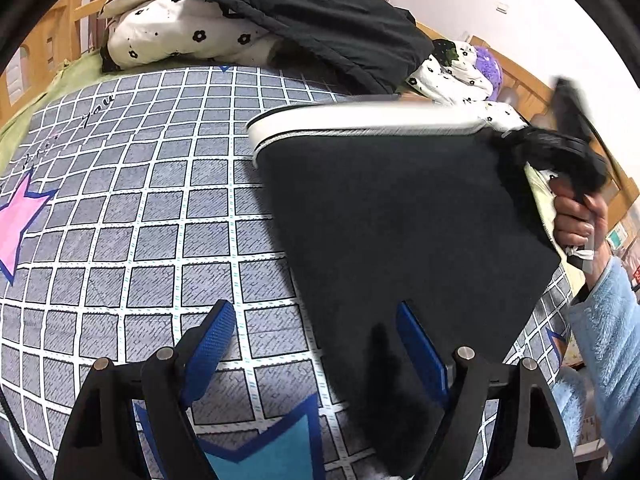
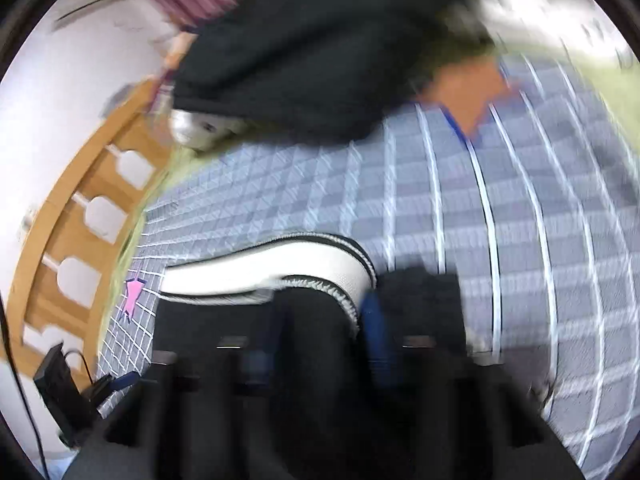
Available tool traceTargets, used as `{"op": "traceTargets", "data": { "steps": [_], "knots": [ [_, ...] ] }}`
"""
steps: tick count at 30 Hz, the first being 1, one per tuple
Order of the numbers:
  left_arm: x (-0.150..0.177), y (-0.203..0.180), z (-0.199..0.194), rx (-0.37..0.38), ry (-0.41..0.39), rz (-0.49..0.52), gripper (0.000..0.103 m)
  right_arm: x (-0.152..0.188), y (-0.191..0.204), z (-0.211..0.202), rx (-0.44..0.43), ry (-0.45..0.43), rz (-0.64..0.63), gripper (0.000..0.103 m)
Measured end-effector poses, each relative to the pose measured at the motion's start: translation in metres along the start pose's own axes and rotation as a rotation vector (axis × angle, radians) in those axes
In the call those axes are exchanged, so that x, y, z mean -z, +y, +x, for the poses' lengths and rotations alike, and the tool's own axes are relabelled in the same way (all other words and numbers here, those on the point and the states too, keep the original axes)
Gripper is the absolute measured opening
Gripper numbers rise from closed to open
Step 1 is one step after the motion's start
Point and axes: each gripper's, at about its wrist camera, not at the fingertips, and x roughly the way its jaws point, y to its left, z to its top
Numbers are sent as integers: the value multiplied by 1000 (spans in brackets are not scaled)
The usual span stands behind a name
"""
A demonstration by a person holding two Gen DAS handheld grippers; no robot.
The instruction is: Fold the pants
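Two grippers over black fabric pants (image 1: pixel 400 216) with a white waistband (image 1: pixel 360 118), lying on a grid-patterned bed cover (image 1: pixel 140 200).
Right gripper (image 2: pixel 320 320) pinches the waistband corner; left gripper (image 1: pixel 316 344) hangs wide apart, holding nothing. Soft, light cloth will likely sag; the firmer waistband seems the surest hold.

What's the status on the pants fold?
Left tongs open, empty. Right tongs shut on black pants at the white waistband, lifted off checked bedsheet. Bedding pile behind.

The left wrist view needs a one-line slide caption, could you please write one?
Open left gripper over the checked bedspread while the right gripper lifts the black pants by the waistband corner.
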Motion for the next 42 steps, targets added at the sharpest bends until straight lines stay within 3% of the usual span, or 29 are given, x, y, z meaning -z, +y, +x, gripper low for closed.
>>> {"op": "traceTargets", "data": {
  "steps": [2, 3, 5, 6, 8, 10, 13, 15, 17, 19, 20, 22, 25, 27, 28, 29, 30, 34, 36, 39, 42],
  "knots": [
    [0, 2, 1, 5, -5, 0, 81, 10, 32, -31, 61, -159, -210, 22],
    [0, 3, 3, 6, -4, -1, 81, 14, 39, -37, 106, -194, -280, 22],
    [-1, 2, 9, 11, 3, 0, 81, 20, 34, -30, 164, -166, -312, 24],
    [-1, 2, 14, 10, 12, -3, 81, 23, 19, -12, 240, -105, -297, 24],
    [-3, 1, 22, 24, 20, -16, 81, 28, -4, 13, 318, -23, -254, 36],
    [-7, 1, 27, 43, 19, -43, 81, 31, -11, 3, 300, -48, -215, 47],
    [-13, 5, 36, 102, 29, -97, 81, 34, -13, -24, 299, -83, -175, 52],
    [-16, 9, 50, 154, 64, -132, 81, 39, -20, -27, 230, -37, -130, 61],
    [-17, 10, 62, 195, 74, -159, 79, 52, -33, -8, 177, 79, -66, 62],
    [-20, 6, 69, 213, 52, -164, 68, 66, -41, 0, 115, 77, -18, 67],
    [-21, 4, 71, 226, 56, -167, 52, 68, -47, 4, 79, 82, 23, 67],
    [-28, 3, 79, 231, 79, -209, 47, 70, -57, 13, -3, 106, 95, 67],
    [-36, 2, 77, 221, 87, -246, 30, 67, -60, 28, -43, 151, 140, 68],
    [-40, 5, 60, 256, 49, -236, 22, 65, -48, 23, 4, 152, 110, 56],
    [-42, 6, 52, 272, 28, -228, 21, 64, -41, 15, 25, 138, 94, 46],
    [-43, 10, 46, 278, 14, -222, 20, 61, -33, 7, 32, 122, 86, 28],
    [-46, 11, 36, 282, -2, -208, 20, 60, -23, -5, 12, 91, 90, 22],
    [-51, 37, -8, 241, -76, -180, 19, 64, 31, -27, 29, 22, 70, 20],
    [-47, 64, -30, 223, -93, -195, 19, 73, 61, -26, -7, 13, 62, 20],
    [-40, 109, -51, 183, -78, -216, 20, 88, 97, -21, -105, -19, 67, 20],
    [-27, 137, -46, 86, -37, -198, 23, 100, 134, 2, -154, -52, 30, 20]
  ]
}}
